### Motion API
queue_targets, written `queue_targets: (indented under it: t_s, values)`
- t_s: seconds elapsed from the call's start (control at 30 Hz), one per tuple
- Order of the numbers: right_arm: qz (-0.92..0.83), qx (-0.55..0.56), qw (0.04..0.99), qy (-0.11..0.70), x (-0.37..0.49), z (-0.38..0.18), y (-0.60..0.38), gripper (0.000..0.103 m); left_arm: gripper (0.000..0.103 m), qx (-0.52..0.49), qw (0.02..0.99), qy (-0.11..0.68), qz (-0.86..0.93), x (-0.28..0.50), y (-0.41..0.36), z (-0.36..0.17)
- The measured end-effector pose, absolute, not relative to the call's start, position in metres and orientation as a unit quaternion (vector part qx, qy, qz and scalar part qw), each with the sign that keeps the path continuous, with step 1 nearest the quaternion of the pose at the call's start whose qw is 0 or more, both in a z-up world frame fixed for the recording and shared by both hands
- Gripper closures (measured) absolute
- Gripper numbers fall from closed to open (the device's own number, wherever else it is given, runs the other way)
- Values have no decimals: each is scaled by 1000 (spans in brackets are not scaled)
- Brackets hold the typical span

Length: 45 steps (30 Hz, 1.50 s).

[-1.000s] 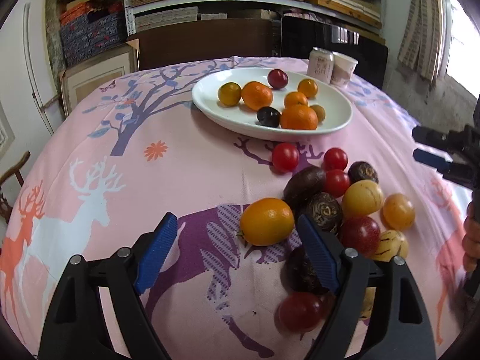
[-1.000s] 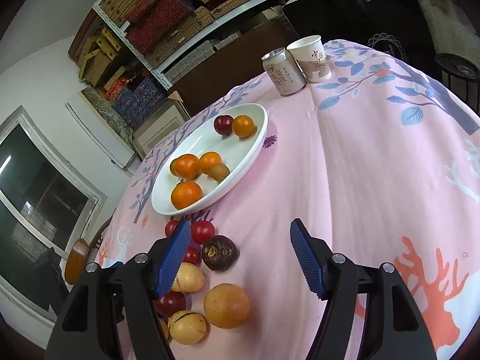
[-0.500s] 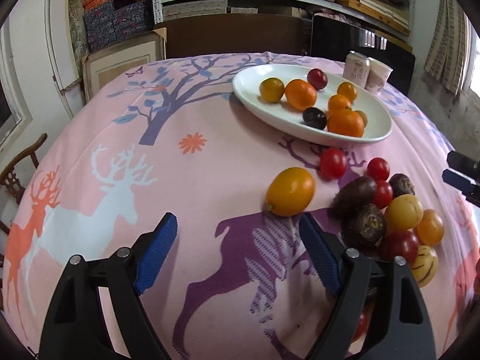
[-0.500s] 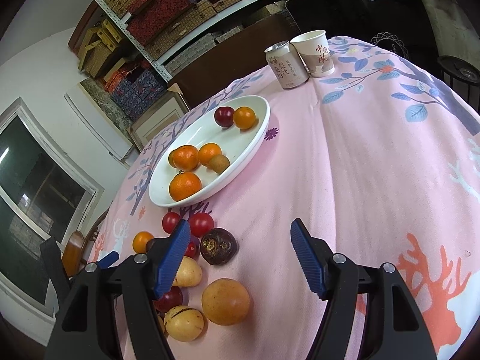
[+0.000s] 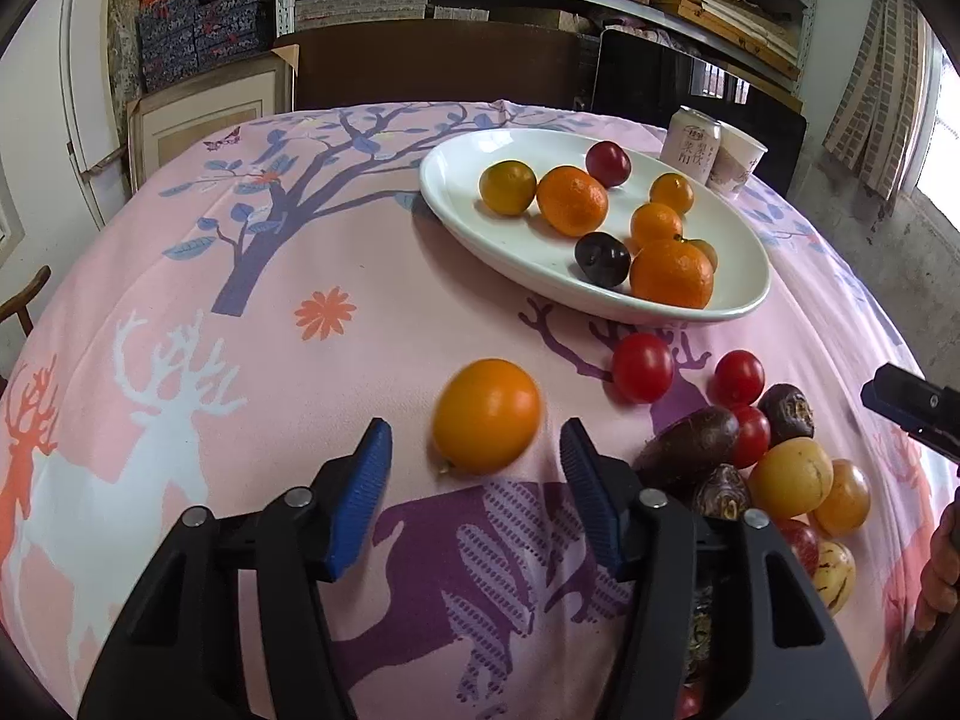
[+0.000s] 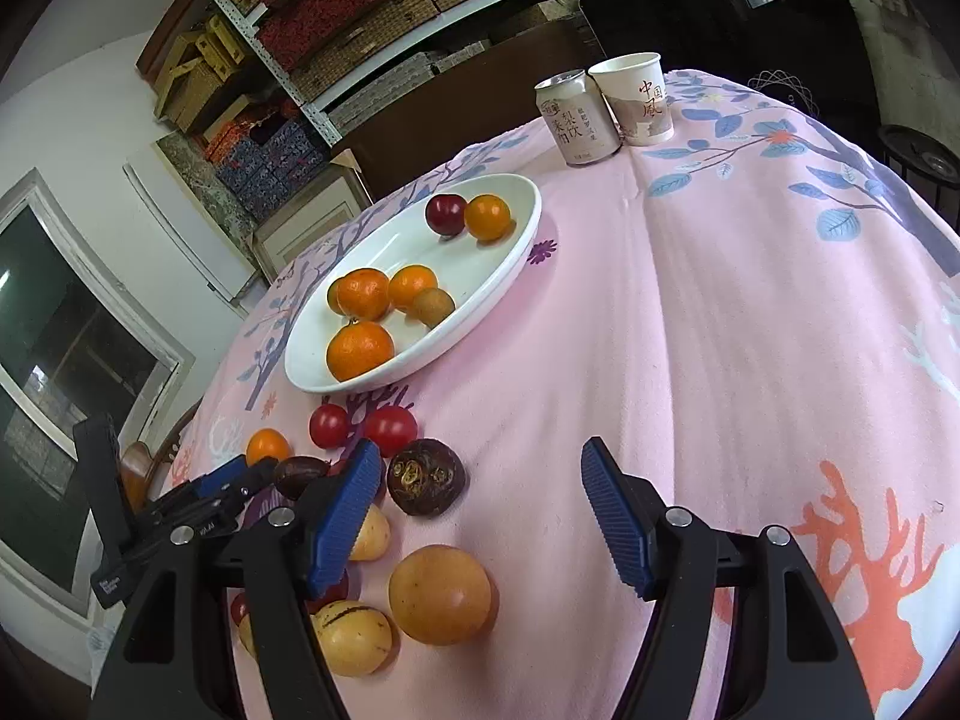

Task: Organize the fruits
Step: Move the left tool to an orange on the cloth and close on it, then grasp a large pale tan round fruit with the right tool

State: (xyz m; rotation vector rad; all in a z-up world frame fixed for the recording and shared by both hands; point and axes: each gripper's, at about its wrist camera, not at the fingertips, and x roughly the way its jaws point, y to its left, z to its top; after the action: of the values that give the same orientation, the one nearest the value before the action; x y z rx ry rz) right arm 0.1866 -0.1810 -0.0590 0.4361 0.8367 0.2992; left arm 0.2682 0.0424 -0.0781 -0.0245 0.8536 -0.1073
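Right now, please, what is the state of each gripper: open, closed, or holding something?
Left gripper: open, jaws have just been closing, holding nothing; the orange fruit lies just ahead of its tips.
Right gripper: open, holding nothing.

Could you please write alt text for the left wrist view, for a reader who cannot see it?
The left gripper, jaws just narrowed but not touching, frames a loose orange fruit on a pink deer-print tablecloth. Beyond it, a white plate holds fruit; more fruit is heaped at right.

The left gripper [image 5: 474, 450] has been closing (jaws apart) low in frame. An orange fruit [image 5: 487, 416] lies between its tips, untouched.
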Motion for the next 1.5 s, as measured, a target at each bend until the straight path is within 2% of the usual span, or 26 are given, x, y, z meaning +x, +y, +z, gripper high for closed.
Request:
queue_targets:
  t_s: [0.27, 0.4, 0.6, 0.87, 0.93, 1.0, 1.17, 1.5]
  values:
    - [142, 181, 882, 412, 163, -66, -177, 33, 47, -21, 906, 418, -63, 281, 41, -80]
    - [138, 157, 885, 416, 155, -69, -171, 33, 57, -44, 901, 428, -60, 285, 49, -84]
    - [146, 114, 889, 418, 148, -69, -155, 33, 63, -57, 900, 428, -59, 286, 54, -85]
    - [165, 66, 889, 422, 144, -67, -134, 33, 63, -64, 900, 426, -62, 286, 56, -84]
    - [165, 66, 889, 421, 144, -67, -134, 34, 63, -64, 901, 425, -61, 285, 56, -83]
    - [166, 66, 885, 430, 145, -70, -134, 47, 63, -62, 901, 426, -61, 284, 56, -84]
    - [168, 60, 882, 436, 146, -72, -131, 59, 63, -59, 900, 427, -61, 282, 57, -84]
    - [171, 100, 889, 413, 145, -64, -147, 60, 64, -50, 909, 408, -64, 266, 52, -75]
